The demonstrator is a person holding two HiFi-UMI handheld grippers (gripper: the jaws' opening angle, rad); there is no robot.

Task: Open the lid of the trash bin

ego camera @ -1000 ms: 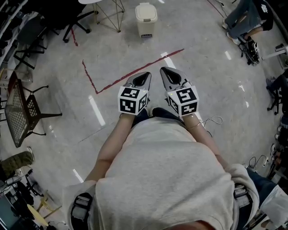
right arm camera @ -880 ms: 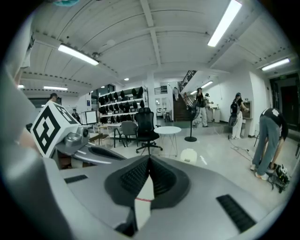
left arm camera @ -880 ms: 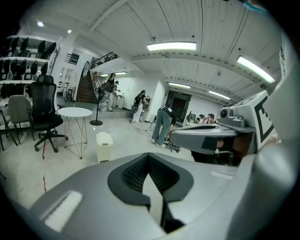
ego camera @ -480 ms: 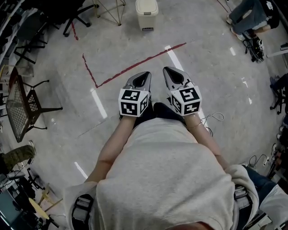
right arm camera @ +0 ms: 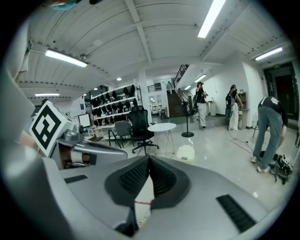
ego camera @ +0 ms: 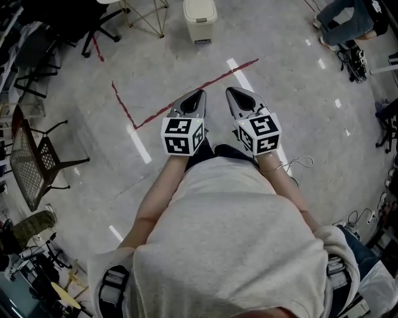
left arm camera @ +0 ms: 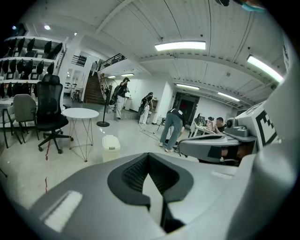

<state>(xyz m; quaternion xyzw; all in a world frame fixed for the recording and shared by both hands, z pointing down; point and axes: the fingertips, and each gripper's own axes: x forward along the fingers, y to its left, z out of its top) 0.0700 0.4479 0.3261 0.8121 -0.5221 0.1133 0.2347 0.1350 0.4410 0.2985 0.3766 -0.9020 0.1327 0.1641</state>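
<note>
Distance is your whole problem here: the trash bin (ego camera: pixel 199 18) stands upright on the floor well ahead of you, its lid down, and both tools are far short of it. The red tape line (ego camera: pixel 217 77) crosses the floor between the bin and your tips. Seen from the head view, the left gripper (ego camera: pixel 200 93) sits almost directly in line with the bin, while the right gripper (ego camera: pixel 230 91) is just off to the bin's right, so the left looks slightly better placed. Both are toed inward: the bin (left arm camera: pixel 110 146) shows left of the left gripper's (left arm camera: pixel 148 157) centre line, and the bin (right arm camera: pixel 186 153) shows right of the right gripper's (right arm camera: pixel 149 159). Each pair of jaws is pressed together at the tips with nothing between them. You will likely need to walk straight forward over the tape, then part one pair before reaching for the lid's edge.
</note>
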